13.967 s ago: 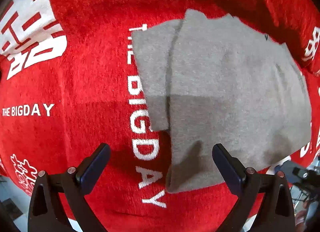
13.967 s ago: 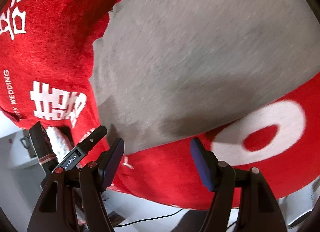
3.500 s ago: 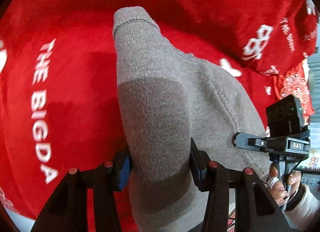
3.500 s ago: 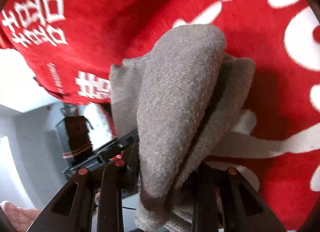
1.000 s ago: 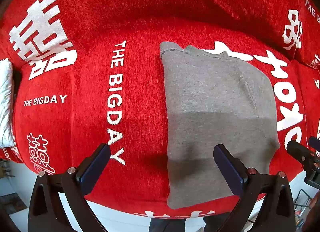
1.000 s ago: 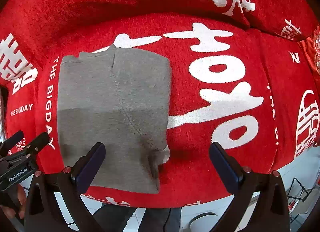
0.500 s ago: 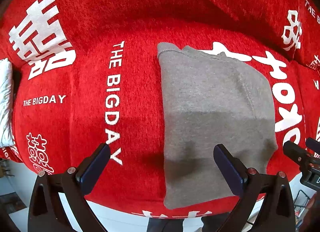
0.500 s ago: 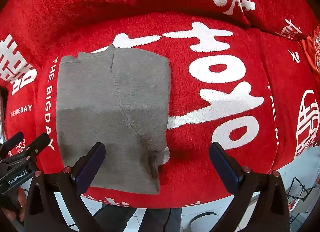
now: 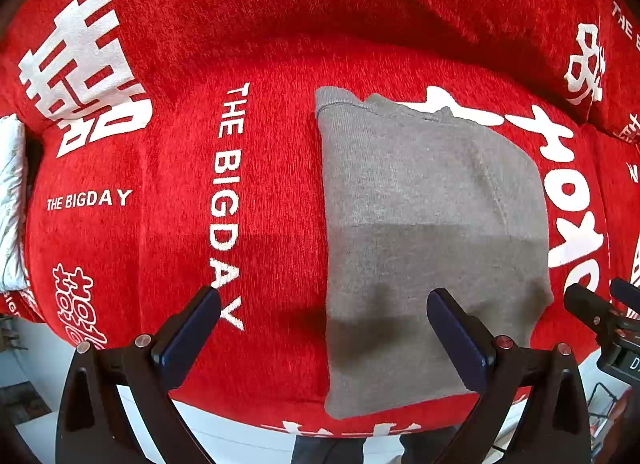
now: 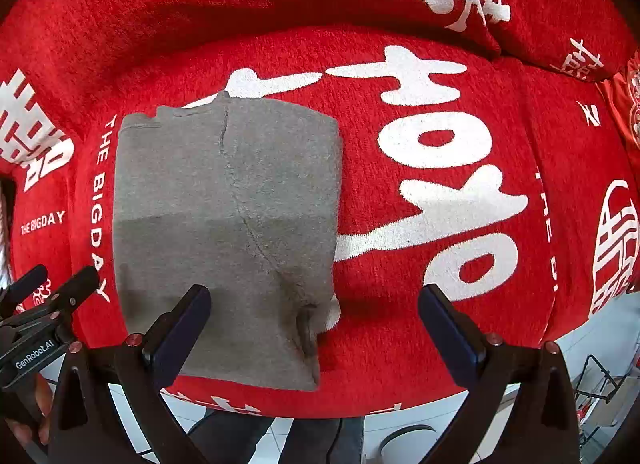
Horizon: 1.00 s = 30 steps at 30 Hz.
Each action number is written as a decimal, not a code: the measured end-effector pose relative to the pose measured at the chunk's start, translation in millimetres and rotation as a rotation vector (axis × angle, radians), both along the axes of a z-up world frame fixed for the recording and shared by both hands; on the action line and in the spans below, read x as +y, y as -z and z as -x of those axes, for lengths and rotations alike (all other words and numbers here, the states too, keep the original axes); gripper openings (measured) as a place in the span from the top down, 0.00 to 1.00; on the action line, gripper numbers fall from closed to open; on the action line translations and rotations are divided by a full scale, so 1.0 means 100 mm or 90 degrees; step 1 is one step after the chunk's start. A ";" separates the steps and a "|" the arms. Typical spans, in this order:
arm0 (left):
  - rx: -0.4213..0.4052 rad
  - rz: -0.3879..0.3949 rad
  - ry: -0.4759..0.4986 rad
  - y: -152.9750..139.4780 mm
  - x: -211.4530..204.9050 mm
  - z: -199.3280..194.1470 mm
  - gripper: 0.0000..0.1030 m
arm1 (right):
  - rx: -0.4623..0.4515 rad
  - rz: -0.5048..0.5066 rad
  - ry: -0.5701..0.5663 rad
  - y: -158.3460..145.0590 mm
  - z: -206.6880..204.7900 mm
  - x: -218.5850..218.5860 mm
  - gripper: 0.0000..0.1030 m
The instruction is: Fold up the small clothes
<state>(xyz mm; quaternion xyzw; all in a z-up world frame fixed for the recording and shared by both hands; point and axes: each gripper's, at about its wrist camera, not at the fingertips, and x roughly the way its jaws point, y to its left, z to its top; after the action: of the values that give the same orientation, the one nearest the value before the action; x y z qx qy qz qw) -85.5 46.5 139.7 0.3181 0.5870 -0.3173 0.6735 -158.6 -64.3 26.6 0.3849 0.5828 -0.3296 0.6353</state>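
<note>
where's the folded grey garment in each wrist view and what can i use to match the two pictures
Left wrist view: the folded grey garment lies right of centre on the red cover, its near edge behind the right finger of the open left gripper.
Right wrist view: the folded grey garment lies left of centre, its near edge behind the left finger of the open right gripper.
Shared landmark: the vertical white lettering THE BIGDAY, just left of the garment in both.

Both my wrist cameras look forward and down along my claws from near the front edge of the red cushion (image 9: 272,192). They share the folded grey garment (image 9: 432,232), which sits right of centre in my left view and left of centre in my right.
</note>
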 end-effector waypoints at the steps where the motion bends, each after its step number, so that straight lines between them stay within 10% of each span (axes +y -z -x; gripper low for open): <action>1: 0.000 0.000 0.000 0.00 0.00 0.00 0.00 | 0.000 0.000 -0.001 0.00 0.00 0.00 0.00; 30: -0.008 -0.010 -0.020 0.01 0.08 0.04 0.00 | -0.002 0.000 0.006 0.01 0.02 0.08 0.00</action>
<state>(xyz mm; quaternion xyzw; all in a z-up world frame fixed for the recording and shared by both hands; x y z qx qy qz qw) -89.9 54.1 138.8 0.3160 0.5901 -0.3005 0.6795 -160.5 -56.6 25.9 0.3880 0.5803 -0.3318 0.6345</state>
